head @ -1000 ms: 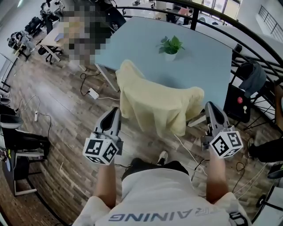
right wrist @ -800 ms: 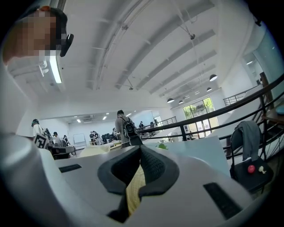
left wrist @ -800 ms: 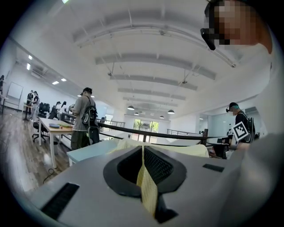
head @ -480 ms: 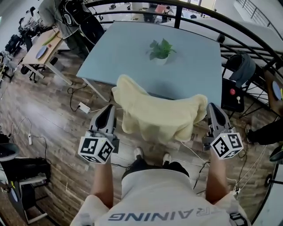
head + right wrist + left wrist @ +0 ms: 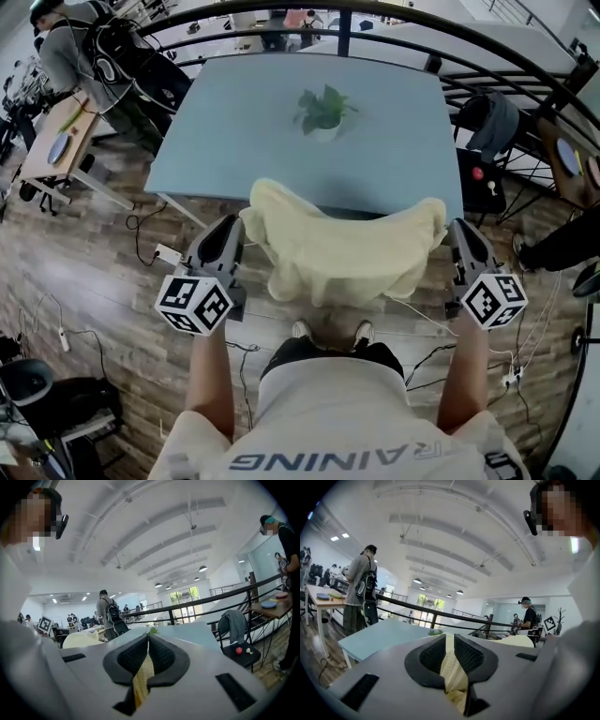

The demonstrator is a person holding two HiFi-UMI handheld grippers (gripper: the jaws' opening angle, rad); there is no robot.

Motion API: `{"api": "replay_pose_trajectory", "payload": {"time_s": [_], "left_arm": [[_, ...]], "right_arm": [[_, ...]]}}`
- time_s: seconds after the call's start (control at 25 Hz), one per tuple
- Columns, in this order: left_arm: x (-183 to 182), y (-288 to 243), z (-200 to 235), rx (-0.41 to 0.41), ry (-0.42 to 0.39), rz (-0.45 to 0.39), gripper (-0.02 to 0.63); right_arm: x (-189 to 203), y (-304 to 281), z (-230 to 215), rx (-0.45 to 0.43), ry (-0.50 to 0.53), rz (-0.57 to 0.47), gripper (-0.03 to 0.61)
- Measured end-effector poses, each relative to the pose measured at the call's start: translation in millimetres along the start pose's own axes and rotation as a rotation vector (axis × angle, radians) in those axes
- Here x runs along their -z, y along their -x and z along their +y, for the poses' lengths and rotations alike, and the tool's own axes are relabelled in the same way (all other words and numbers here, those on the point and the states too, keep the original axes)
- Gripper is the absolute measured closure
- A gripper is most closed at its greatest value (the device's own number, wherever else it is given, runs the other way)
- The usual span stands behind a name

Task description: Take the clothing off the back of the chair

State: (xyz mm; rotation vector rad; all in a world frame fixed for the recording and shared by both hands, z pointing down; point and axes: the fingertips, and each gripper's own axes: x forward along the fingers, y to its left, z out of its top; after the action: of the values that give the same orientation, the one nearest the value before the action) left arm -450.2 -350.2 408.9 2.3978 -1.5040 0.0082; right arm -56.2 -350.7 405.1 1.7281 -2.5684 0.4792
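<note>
Open-plan office, wood plank floor [image 5: 94, 281], black railing [image 5: 525, 58] behind. Pale blue counter [image 5: 234, 141] ahead with a small potted plant [image 5: 322, 111] on it. A second chair [image 5: 483, 178] off to the right has a grey garment on it and is not part of this.

The task item is the yellow clothing [image 5: 342, 253]. It hangs spread between the two grippers at the counter's near edge, just above the person's shoes. The chair back under it is hidden, so I can't tell if the cloth is clear of it or resting on it.

Left gripper [image 5: 231, 227]: jaws closed tight, with a fold of yellow fabric [image 5: 452, 677] pinched between the pads. Right gripper [image 5: 460, 231]: same, jaws closed on a strip of the fabric [image 5: 142, 679]. So each gripper has one top corner.

Step looks like grasp done, lift-off in hand. Next move probably calls for raising both grippers together and pulling back toward the body. Keep the grip closed so the hem doesn't snag on the chair or drag on the floor.
</note>
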Motion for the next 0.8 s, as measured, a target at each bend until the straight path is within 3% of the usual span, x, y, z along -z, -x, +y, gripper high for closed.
{"api": "replay_pose_trajectory", "payload": {"time_s": [0.04,0.08,0.12,0.2,0.32,0.4,0.56,0.72,0.8], "left_arm": [[0.4,-4.9,0.3,0.031,0.007,0.031,0.541],[1.1,-11.1,0.6,0.062,0.013,0.066,0.467],[1.2,-17.6,1.6,0.088,0.021,0.097,0.417],[-3.7,-28.8,7.2,0.133,0.053,0.132,0.384],[-19.3,-47.4,19.6,0.221,0.125,0.163,0.364],[-19.7,-62.1,24.6,0.277,0.136,0.233,0.357],[-4.1,-78.7,23.1,0.384,0.164,0.396,0.340],[6.2,-91.9,14.9,0.503,0.233,0.508,0.331],[13.8,-97.2,12.7,0.536,0.264,0.552,0.331]], "right_arm": [[0.9,-2.8,-3.1,-0.008,-0.011,0.029,0.554],[2.1,-6.2,-7.0,-0.015,-0.021,0.060,0.554],[3.9,-10.3,-11.4,-0.024,-0.030,0.090,0.516],[9.9,-20.3,-19.6,-0.061,-0.074,0.150,0.448],[12.8,-37.9,-29.6,-0.158,-0.196,0.211,0.386],[8.0,-46.2,-32.7,-0.231,-0.248,0.235,0.356],[12.7,-54.4,-34.6,-0.351,-0.240,0.339,0.342],[22.3,-59.5,-24.8,-0.500,-0.265,0.447,0.337],[33.1,-60.0,-28.9,-0.531,-0.293,0.500,0.336]]}}
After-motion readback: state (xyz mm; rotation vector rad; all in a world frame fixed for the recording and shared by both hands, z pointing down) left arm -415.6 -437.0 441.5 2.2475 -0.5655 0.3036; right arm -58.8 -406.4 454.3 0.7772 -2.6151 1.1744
